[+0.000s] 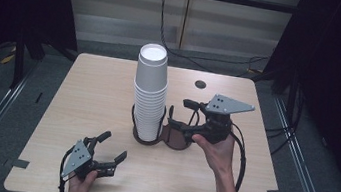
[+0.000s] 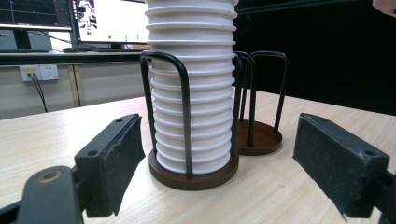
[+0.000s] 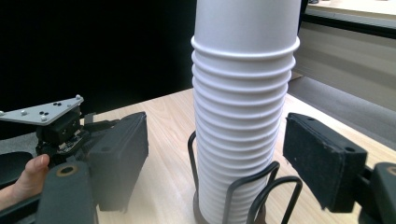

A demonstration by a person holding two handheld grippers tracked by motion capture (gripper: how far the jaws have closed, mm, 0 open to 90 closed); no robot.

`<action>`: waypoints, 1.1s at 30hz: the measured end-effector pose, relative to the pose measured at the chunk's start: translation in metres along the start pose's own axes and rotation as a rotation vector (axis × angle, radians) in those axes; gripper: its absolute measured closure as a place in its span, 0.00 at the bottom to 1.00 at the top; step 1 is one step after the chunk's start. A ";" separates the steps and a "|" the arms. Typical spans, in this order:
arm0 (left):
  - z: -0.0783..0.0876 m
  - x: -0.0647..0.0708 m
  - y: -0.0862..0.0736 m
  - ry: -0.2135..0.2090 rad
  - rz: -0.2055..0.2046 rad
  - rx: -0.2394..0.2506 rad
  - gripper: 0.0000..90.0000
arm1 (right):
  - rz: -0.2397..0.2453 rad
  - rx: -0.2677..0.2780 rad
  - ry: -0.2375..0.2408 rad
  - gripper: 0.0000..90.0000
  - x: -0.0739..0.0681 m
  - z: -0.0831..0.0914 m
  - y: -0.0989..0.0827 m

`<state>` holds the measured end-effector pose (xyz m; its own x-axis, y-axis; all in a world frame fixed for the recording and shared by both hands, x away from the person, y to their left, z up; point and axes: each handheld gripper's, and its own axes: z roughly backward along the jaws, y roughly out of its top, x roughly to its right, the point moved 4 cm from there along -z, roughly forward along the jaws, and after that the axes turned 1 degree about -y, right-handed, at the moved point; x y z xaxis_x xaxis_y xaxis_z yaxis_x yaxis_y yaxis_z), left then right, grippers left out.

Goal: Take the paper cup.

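Observation:
A tall stack of white paper cups (image 1: 149, 93) stands upright in one ring of a dark brown two-place holder (image 1: 172, 139) with black wire loops, at the table's middle. The holder's second ring (image 2: 259, 137) is empty. My right gripper (image 1: 183, 114) hovers just right of the stack, open, its pads apart from the cups (image 3: 243, 102), which lie ahead between its jaws. My left gripper (image 1: 111, 147) rests low near the front edge, open and aimed at the stack (image 2: 194, 93), with nothing held. In the right gripper view the left gripper (image 3: 56, 126) appears at the left, held by a hand.
The wooden table (image 1: 83, 94) has a round dark grommet (image 1: 200, 84) behind the holder and tape marks (image 1: 20, 163) at its front corners. Cables run over the floor behind. Monitors (image 2: 112, 21) sit on a desk beyond the table. Black curtains flank both sides.

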<state>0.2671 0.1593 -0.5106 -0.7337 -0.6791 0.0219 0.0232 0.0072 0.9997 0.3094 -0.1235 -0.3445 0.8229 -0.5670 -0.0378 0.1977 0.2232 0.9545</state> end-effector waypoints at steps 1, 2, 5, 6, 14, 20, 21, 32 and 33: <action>0.000 0.000 0.000 0.000 0.000 0.000 0.18 | 0.005 -0.005 0.003 0.25 0.000 -0.001 0.002; 0.000 0.000 0.000 0.000 0.000 0.000 0.18 | 0.007 -0.008 0.004 0.25 0.000 -0.002 0.004; 0.000 0.000 0.000 0.000 -0.001 0.000 0.18 | 0.017 -0.018 0.009 0.25 0.000 -0.004 0.011; 0.000 0.000 0.000 0.000 0.000 0.000 0.18 | 0.022 -0.026 0.011 0.25 0.000 -0.005 0.013; 0.000 0.000 0.000 -0.001 -0.004 -0.003 0.18 | 0.043 -0.063 0.025 0.25 0.002 -0.012 0.032; 0.000 0.000 0.000 0.000 0.000 0.000 0.18 | 0.054 -0.082 0.028 0.25 0.005 -0.015 0.044; 0.000 0.000 0.000 0.000 0.000 0.000 0.18 | 0.057 -0.094 0.029 0.25 0.005 -0.017 0.045; 0.000 0.000 0.000 0.000 0.000 0.000 0.18 | 0.080 -0.147 0.031 0.23 0.011 -0.030 0.070; 0.000 0.000 0.000 0.000 0.000 0.000 0.18 | 0.076 -0.144 0.043 0.23 0.011 -0.031 0.073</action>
<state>0.2671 0.1593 -0.5106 -0.7340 -0.6788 0.0217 0.0231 0.0070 0.9997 0.3493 -0.0885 -0.2847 0.8597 -0.5105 0.0169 0.2061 0.3770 0.9030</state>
